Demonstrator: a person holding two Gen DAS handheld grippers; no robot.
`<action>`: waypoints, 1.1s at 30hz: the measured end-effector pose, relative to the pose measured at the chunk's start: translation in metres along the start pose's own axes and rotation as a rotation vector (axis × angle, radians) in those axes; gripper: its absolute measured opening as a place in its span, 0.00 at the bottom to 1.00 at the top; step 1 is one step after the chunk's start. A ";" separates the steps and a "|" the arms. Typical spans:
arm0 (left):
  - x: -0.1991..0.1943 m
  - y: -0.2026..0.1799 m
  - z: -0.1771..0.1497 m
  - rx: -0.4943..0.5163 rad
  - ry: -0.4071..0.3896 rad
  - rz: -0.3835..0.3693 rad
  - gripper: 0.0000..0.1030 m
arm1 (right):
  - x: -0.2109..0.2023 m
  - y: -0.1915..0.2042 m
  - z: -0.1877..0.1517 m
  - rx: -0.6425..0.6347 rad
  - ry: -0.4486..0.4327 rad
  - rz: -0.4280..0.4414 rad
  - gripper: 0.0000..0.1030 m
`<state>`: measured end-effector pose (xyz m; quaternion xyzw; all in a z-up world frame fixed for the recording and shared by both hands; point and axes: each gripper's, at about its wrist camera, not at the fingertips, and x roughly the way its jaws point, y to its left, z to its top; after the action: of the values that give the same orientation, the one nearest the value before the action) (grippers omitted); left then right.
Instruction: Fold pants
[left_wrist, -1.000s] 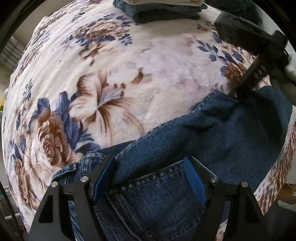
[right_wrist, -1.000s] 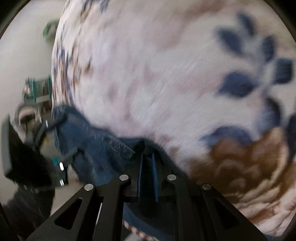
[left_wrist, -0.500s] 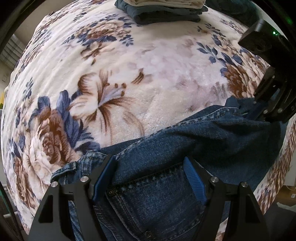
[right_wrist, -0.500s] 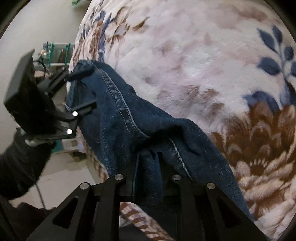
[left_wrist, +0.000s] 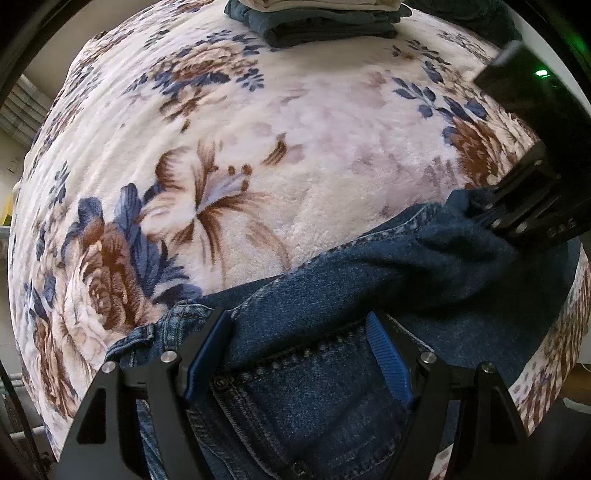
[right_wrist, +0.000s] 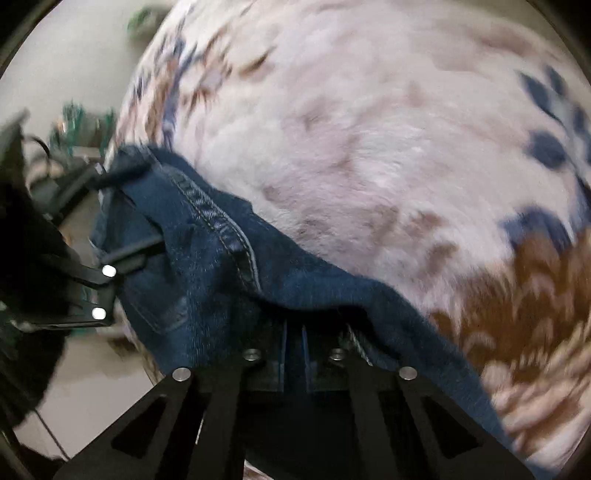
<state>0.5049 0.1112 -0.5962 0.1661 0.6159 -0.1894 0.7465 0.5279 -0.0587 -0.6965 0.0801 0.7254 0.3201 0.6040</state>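
Dark blue jeans lie along the near edge of a floral blanket. My left gripper is open, its blue-padded fingers straddling the waistband and back pocket. My right gripper is shut on a fold of the jeans and holds it just above the blanket. It also shows in the left wrist view at the right, pinching the denim edge. The left gripper shows in the right wrist view at the left.
A stack of folded clothes sits at the far edge of the blanket. The bed edge drops off at the right, with floor and green-framed clutter beyond.
My right gripper has carried the pinched denim fold towards the near right, and the fold has flattened. The left gripper has stayed open over the waistband.
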 end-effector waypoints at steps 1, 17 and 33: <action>-0.001 0.001 -0.001 0.000 -0.003 -0.004 0.72 | -0.007 -0.001 -0.004 0.013 -0.033 -0.003 0.03; -0.002 0.005 -0.002 -0.001 -0.012 -0.010 0.72 | -0.017 -0.022 -0.002 0.079 0.061 0.125 0.38; -0.020 -0.023 0.022 0.360 -0.073 0.083 0.72 | 0.005 0.005 -0.001 -0.053 -0.017 -0.019 0.38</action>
<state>0.5088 0.0821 -0.5731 0.3155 0.5369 -0.2715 0.7338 0.5246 -0.0524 -0.6971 0.0597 0.7122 0.3328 0.6152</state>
